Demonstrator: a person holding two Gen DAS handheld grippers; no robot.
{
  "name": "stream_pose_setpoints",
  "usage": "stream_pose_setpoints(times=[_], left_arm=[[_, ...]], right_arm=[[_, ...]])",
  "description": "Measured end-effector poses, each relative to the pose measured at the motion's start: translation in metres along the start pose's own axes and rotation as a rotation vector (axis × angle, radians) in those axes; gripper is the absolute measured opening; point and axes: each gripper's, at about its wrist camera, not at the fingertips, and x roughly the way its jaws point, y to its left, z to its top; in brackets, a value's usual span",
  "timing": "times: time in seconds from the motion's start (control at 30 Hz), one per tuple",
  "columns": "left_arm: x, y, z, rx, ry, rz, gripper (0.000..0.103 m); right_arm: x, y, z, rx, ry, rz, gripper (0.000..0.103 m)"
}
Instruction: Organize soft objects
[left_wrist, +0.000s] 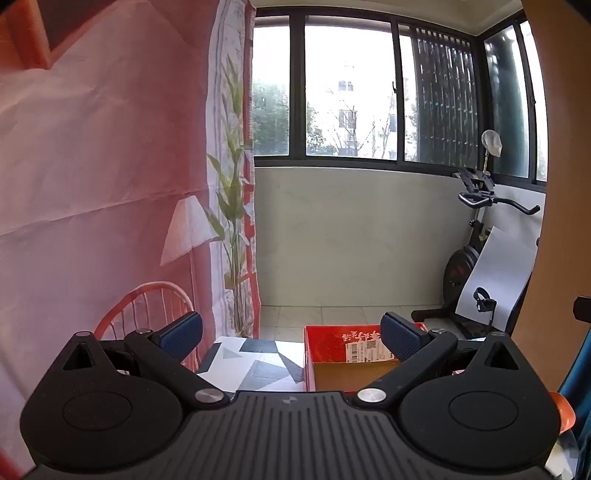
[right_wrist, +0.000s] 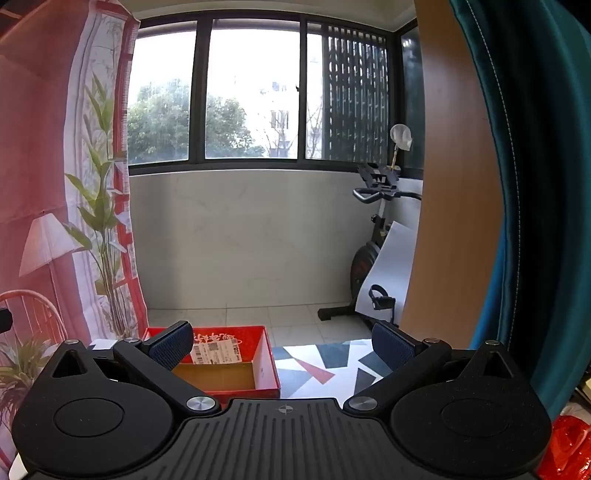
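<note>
Your left gripper (left_wrist: 291, 338) is spread wide with nothing between its fingers; the pads (left_wrist: 181, 336) are dark blue with a fine mesh texture, set on matte black arms. To its left hangs a pink printed backdrop (left_wrist: 103, 166), creased cloth showing a lamp, a chair and bamboo. Beneath the fingers lies a tabletop (left_wrist: 255, 365) patterned in grey, white and black triangles. The red cardboard box (left_wrist: 325, 338) sits at the tabletop's far edge, open-topped, plain brown inside with a white shipping label on its back wall; from the left wrist view it lies ahead and toward the right finger, which covers its right end. No soft object can be made out in it.

Your right gripper (right_wrist: 282, 345) is likewise wide open and holds nothing. Here the box lies ahead behind the left finger, the bare patterned surface ahead toward the right finger. An exercise bike (right_wrist: 373, 243) stands on the tiled floor beyond, and a teal velvet curtain (right_wrist: 535, 184) hangs at the right.
</note>
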Motion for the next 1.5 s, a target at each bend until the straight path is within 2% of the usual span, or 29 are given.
stream_pose_setpoints(times=[0.23,1.5], left_arm=[[-0.005,-0.0018,-0.0003,0.006,-0.019,0.008,0.103],[-0.0063,-0.0018,-0.0001,0.0,-0.014,0.019,0.103]], right_arm=[[-0.0006,0.0001,0.0002,0.001,-0.001,0.0,0.103],[-0.0026,-0.0003,0.0002,0.001,-0.003,0.0,0.103]])
